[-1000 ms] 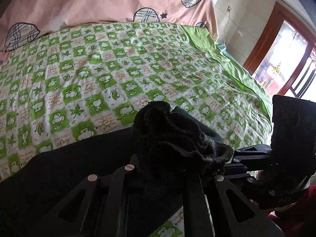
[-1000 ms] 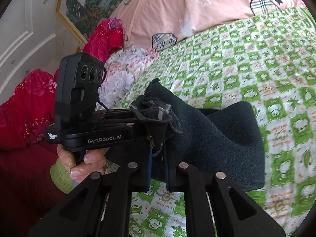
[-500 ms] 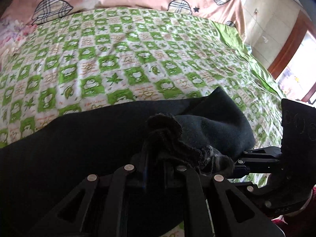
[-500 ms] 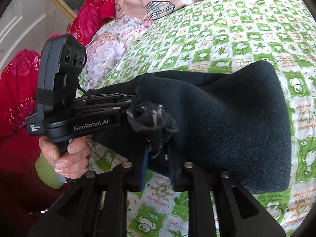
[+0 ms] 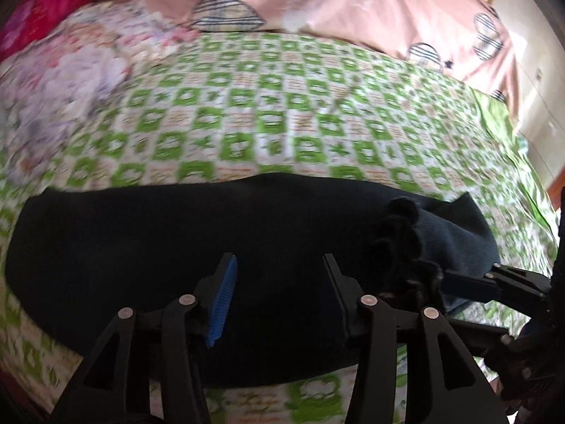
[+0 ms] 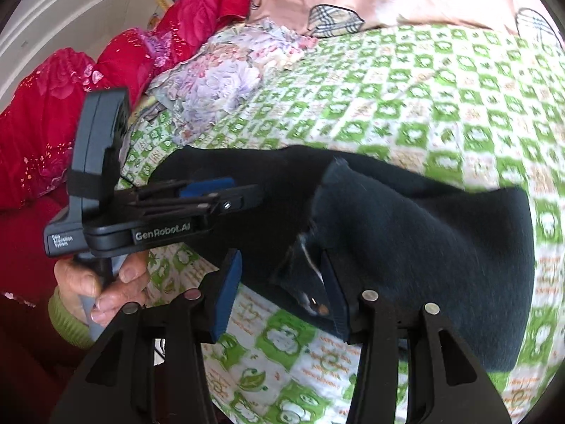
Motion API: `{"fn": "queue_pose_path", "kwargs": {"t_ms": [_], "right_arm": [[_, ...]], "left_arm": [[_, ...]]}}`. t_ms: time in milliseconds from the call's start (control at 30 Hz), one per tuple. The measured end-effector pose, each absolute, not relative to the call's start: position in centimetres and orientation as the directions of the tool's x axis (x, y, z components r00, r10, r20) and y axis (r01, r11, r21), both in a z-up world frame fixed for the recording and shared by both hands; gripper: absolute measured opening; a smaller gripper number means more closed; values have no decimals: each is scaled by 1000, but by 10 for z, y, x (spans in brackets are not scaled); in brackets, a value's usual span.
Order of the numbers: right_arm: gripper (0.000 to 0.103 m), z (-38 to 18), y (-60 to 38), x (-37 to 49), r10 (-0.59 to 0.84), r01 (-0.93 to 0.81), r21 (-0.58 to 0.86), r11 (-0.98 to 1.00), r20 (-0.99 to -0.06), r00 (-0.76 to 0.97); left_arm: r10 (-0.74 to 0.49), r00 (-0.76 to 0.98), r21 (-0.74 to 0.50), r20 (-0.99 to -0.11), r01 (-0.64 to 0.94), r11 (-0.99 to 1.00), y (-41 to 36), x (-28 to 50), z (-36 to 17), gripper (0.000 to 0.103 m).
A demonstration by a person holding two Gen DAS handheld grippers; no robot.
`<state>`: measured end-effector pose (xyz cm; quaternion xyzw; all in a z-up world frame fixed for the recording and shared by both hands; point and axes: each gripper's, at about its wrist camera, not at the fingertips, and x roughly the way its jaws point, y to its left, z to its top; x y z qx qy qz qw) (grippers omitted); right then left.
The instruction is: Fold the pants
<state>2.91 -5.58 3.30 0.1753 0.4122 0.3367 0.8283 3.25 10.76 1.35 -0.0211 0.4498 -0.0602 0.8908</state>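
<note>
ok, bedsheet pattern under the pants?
Green-and-white checks with cartoon prints on the bedsheet; the right wrist view shows it sharpest.

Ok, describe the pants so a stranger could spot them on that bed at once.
Start at the bed with the green-and-white checked sheet. On its near edge, just ahead of both open tongs, lie the pants, folded into a long band. They are plain and near black, the only dark, unpatterned fabric there; the floral cloth is pale.
</note>
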Motion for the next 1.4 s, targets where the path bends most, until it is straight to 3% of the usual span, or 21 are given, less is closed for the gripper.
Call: {"fn": "queue_pose_path", "kwargs": {"t_ms": [333, 633, 767, 1400], "right_arm": [[48, 53, -8, 55, 745, -521, 539, 662, -547, 381], [48, 63, 46, 80, 774, -610, 509, 608, -553, 310], [53, 68, 63, 91, 779, -636, 495, 592, -555, 293], [55, 86, 149, 165, 805, -753, 457, 474, -572, 160]], "left_arm": [[36, 568, -66, -822, -157, 985, 176, -1, 7, 56], [91, 550, -78, -830, -276, 958, 222, -27, 3, 61], [90, 537, -99, -839, -313, 945, 239, -37, 1, 62], [48, 509, -239, -859, -482, 843, 306, -36, -13, 66]]}}
